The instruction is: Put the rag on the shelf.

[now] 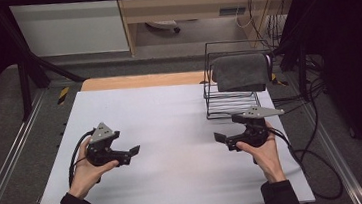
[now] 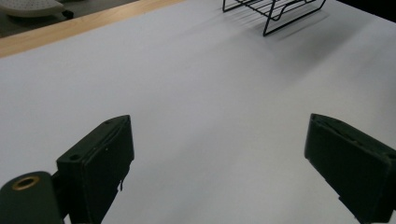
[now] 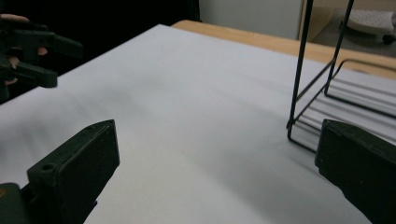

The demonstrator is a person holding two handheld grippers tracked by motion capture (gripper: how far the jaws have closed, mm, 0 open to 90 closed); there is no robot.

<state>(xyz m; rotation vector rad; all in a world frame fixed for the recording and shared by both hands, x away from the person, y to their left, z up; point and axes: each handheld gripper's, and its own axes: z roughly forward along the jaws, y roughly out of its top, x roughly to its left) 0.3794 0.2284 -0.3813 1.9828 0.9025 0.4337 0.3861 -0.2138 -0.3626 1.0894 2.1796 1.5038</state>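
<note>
- While both grippers sit low over the white table (image 1: 170, 113), the left gripper (image 1: 132, 152) at lower left of the high view and the right gripper (image 1: 218, 138) at lower right are partly covered by the hands holding them.
- Both have jaws wide apart, with nothing between them.
- Near the upper right of the high view stands a black wire rack (image 1: 235, 84); its top is cut off in both gripper views.
- A grey cloth (image 1: 241, 72) hangs folded over the rack and hides its upper wires.
- Beyond the table, the room is dark and hard to make out.
</note>
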